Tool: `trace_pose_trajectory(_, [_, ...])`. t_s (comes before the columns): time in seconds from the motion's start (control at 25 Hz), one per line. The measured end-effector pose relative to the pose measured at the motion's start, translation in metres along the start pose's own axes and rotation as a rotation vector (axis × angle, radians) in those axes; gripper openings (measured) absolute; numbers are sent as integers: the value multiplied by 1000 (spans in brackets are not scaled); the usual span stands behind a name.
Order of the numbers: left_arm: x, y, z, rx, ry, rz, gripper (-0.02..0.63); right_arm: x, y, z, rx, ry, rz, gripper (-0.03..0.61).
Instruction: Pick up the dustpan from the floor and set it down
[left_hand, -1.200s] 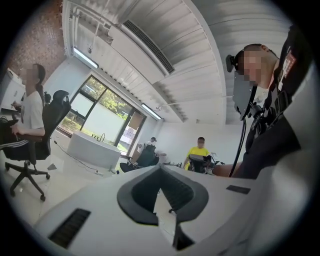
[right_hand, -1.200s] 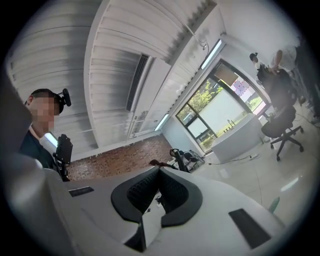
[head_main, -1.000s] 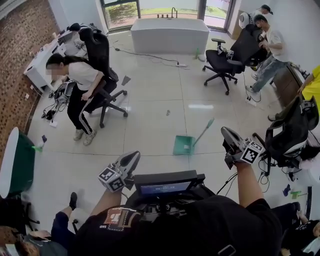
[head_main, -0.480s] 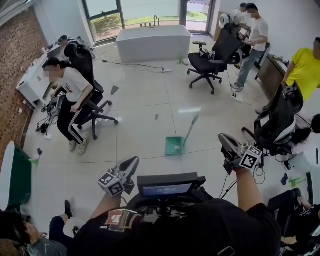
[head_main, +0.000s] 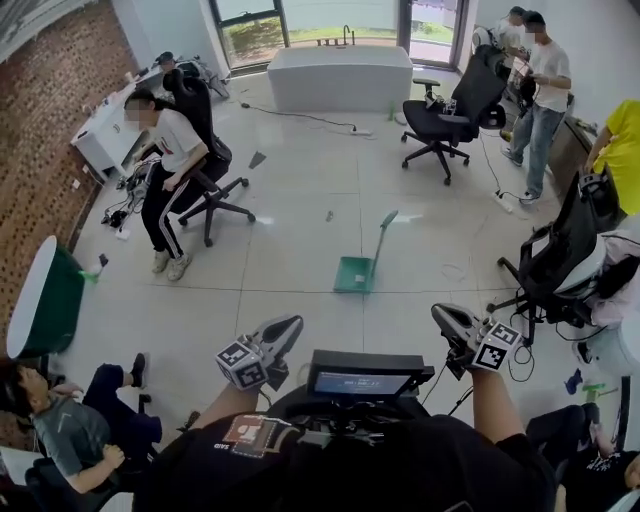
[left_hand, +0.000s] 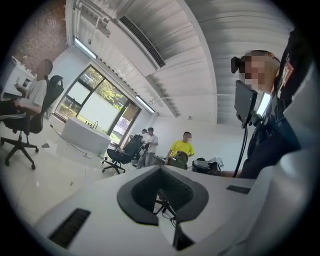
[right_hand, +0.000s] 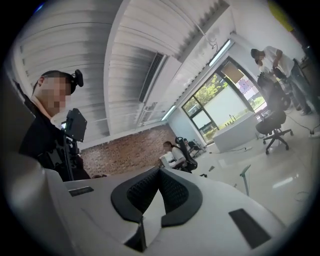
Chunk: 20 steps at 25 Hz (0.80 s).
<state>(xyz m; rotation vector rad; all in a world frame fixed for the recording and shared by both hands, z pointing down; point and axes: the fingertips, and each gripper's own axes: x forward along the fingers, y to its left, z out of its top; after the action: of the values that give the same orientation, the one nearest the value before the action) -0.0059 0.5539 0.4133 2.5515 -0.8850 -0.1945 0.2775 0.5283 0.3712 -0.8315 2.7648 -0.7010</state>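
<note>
We're at the approach stage here, as far as we can judge. Out on the big tiled floor (head_main: 300, 245) the green dustpan (head_main: 355, 272) sits on its own, pan flat on the tiles and long handle leaning up and away from us. It's well ahead of both tools and nothing's touching it, so the pickup hasn't started. Next we'd need to close the gap, get low, open one set of tongs and line it up on that thin handle. Both forearms are held out in front, roughly level, either side of the chest-mounted screen (head_main: 365, 382). The left gripper (head_main: 285, 325) and right gripper (head_main: 440, 315) each have their tongs pressed together, with nothing between them.
</note>
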Motion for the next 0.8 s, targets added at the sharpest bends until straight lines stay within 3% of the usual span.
trace_pose_trajectory(0.16, [-18, -63, -16, 5, 5, 33, 25, -29, 28, -17, 35, 33, 70, 8])
trace_pose_trajectory(0.36, [-85, -80, -38, 25, -43, 86, 25, -26, 83, -53, 12, 46, 154, 8])
trace_pose_trajectory(0.6, [-257, -119, -24, 37, -116, 76, 25, 13, 242, -98, -23, 36, 185, 8])
trace_pose_trajectory(0.8, [-413, -126, -39, 38, -124, 66, 25, 53, 358, -162, -3, -5, 167, 8])
